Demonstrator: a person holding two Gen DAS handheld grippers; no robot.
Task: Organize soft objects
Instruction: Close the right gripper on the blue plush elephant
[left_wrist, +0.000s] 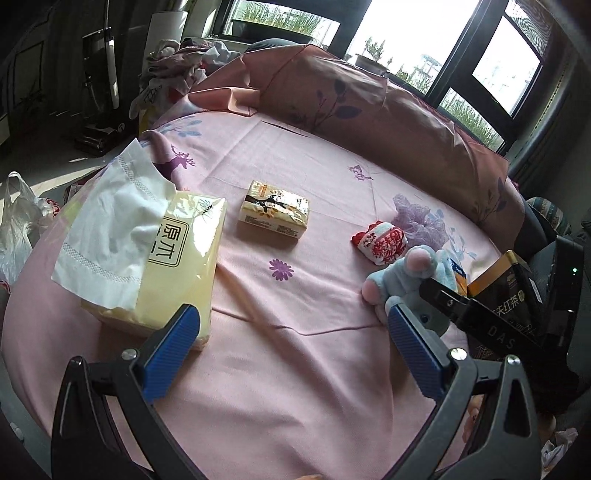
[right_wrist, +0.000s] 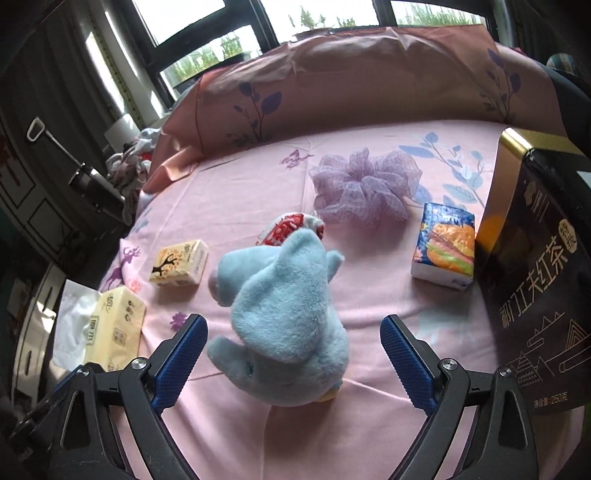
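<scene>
Right wrist view: the blue plush toy (right_wrist: 286, 321) lies on the pink bedsheet (right_wrist: 369, 424) directly between the fingers of the right gripper (right_wrist: 293, 350). The jaws stand spread wide; the left blue pad (right_wrist: 181, 360) is just beside the toy's lower flank, and the right pad is apart from it with sheet showing between. The toy is not gripped. Touching its far end is a red-and-white patterned pouch (right_wrist: 291, 230). Beyond that lies a purple mesh bath pouf (right_wrist: 364, 188). To the right sits a small tissue pack with a burger print (right_wrist: 443, 249), near a tall dark tea box (right_wrist: 543, 273) at the bed's right edge. To the left lie a small tissue pack with a tree print (right_wrist: 179, 264) and, nearer the edge, a large yellow tissue pack (right_wrist: 114, 332).

Left wrist view: the left gripper (left_wrist: 293, 347) is released, jaws wide apart, over bare sheet. The plush toy (left_wrist: 408, 280) lies just beyond its right finger, partly hidden by the black frame of the right gripper (left_wrist: 465, 310). The large yellow tissue pack (left_wrist: 177, 258), a white sheet pulled from its top, lies just behind the left finger. A pink pillow (left_wrist: 369, 99) runs along the far side.
</scene>
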